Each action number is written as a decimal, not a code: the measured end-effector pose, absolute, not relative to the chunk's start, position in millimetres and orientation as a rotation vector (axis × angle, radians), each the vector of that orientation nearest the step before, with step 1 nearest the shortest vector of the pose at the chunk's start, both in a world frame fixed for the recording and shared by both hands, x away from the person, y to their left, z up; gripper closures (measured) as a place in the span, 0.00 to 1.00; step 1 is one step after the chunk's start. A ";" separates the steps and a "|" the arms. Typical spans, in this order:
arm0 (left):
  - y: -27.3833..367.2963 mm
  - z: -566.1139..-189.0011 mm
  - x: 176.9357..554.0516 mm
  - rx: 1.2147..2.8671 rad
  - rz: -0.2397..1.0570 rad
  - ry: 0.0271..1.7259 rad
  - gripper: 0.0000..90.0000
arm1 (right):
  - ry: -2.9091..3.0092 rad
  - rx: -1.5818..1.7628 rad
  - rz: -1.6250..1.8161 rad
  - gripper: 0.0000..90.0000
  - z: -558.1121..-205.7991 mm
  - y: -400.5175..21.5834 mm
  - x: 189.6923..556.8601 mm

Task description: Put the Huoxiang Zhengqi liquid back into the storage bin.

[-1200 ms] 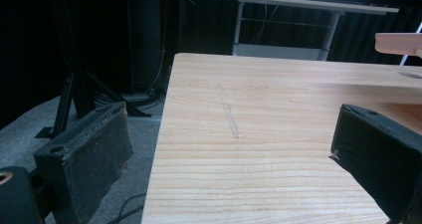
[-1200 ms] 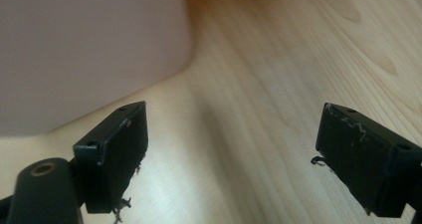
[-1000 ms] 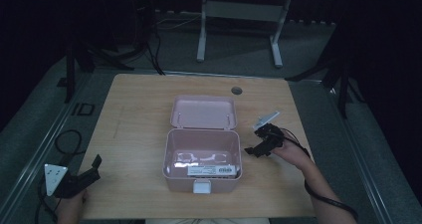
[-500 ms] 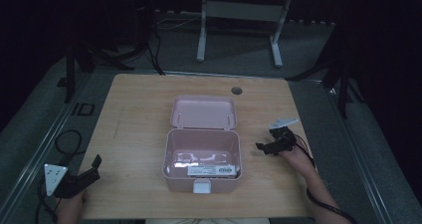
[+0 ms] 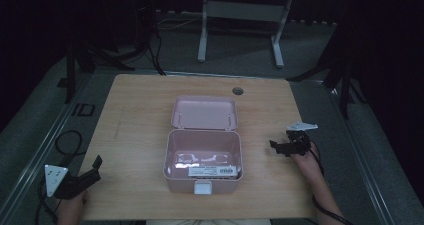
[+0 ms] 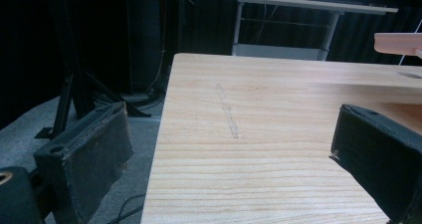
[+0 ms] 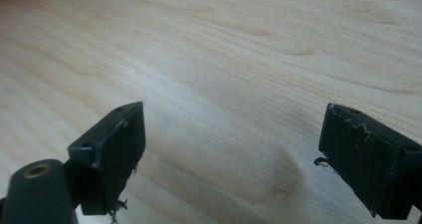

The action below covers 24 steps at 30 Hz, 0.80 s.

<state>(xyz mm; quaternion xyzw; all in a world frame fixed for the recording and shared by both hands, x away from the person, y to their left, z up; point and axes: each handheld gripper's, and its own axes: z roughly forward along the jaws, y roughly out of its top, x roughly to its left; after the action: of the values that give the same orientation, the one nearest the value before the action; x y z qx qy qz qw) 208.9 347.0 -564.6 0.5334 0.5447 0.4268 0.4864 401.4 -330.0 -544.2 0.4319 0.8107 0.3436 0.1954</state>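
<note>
the printed label (image 5: 206,171) inside the open pink plastic box (image 5: 203,185) is too small to read. in the left gripper view, that box's raised lid (image 6: 399,43) is cut off by the right edge.

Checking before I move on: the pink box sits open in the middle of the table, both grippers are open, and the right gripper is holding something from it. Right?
Not quite. The right gripper holds nothing: the right gripper view shows its jaws spread over bare table. The rest stands: in the high view the pink box sits open mid-table, and the left gripper is open too.
</note>
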 end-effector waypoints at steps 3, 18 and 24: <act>347.0 -564.5 208.9 1.298 1.038 1.325 0.03 | 2.220 1.238 0.977 0.12 -544.0 -336.2 399.3; 347.1 -564.5 209.1 1.296 1.035 1.328 0.03 | 1.936 1.402 0.898 0.13 -545.3 -366.3 384.2; 347.3 -564.5 209.2 1.297 1.034 1.330 0.03 | 1.843 1.470 0.925 0.13 -543.8 -375.9 377.6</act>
<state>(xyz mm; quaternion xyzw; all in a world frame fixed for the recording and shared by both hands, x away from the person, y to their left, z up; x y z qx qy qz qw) 209.2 347.3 -564.5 0.5330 0.5466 0.4250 0.4864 377.6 -375.9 -543.8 0.5537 0.6943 0.3483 0.3000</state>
